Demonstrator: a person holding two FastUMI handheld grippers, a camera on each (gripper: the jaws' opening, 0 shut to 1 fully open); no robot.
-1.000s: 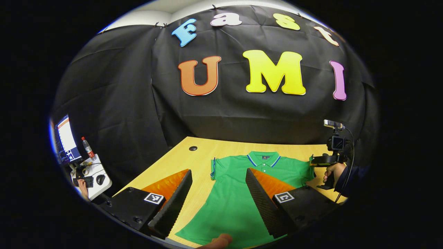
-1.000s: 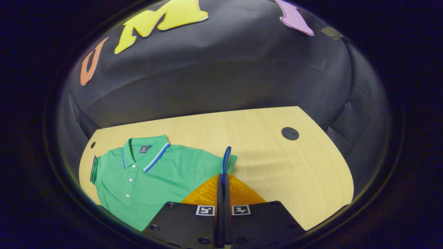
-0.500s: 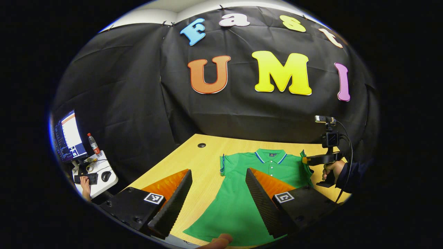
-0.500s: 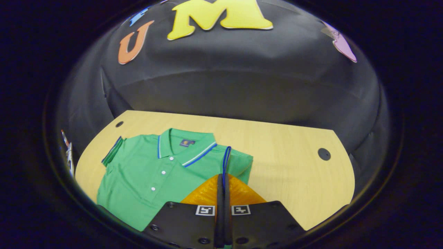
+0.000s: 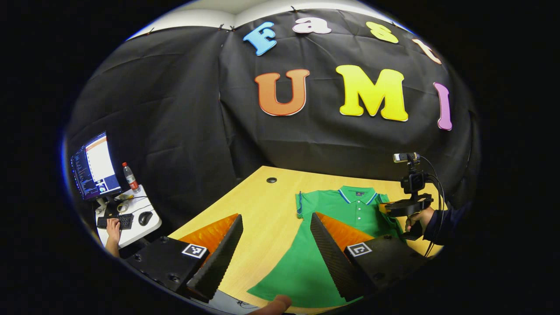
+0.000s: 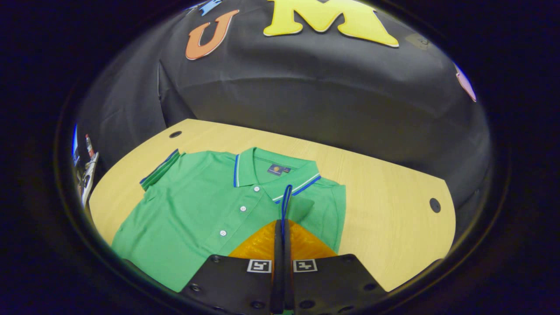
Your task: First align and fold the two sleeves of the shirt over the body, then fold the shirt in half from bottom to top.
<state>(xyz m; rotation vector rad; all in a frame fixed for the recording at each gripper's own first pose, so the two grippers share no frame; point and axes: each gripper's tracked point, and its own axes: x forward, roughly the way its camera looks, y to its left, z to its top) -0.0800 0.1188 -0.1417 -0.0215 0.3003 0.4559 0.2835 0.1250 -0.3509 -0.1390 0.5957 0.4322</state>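
Observation:
A green polo shirt (image 6: 205, 214) lies flat on the wooden table (image 6: 385, 218), collar toward the wall. My right gripper (image 6: 282, 224) is shut on the blue-edged cuff (image 6: 286, 197) of one sleeve, which stands lifted and drawn inward over the chest beside the collar. The other sleeve (image 6: 159, 170) lies flat, spread outward. In the left gripper view the shirt (image 5: 306, 267) lies ahead, its hem nearest. My left gripper (image 5: 276, 218) hangs open above the table and the shirt's lower left side, holding nothing. The right gripper (image 5: 404, 206) shows at the shirt's far shoulder, held by a hand (image 5: 418, 217).
Round cable holes (image 6: 434, 204) (image 6: 175, 134) sit near the table's far corners. Left of the table stands a small white desk with a monitor (image 5: 94, 166), a bottle (image 5: 130, 176), a keyboard and a person's hand (image 5: 113, 225). A fingertip (image 5: 278, 302) shows at the near edge.
My right gripper has carried the sleeve cuff inward, from off the shirt's side to over the chest near the collar. The left gripper has drifted left and back, still open.

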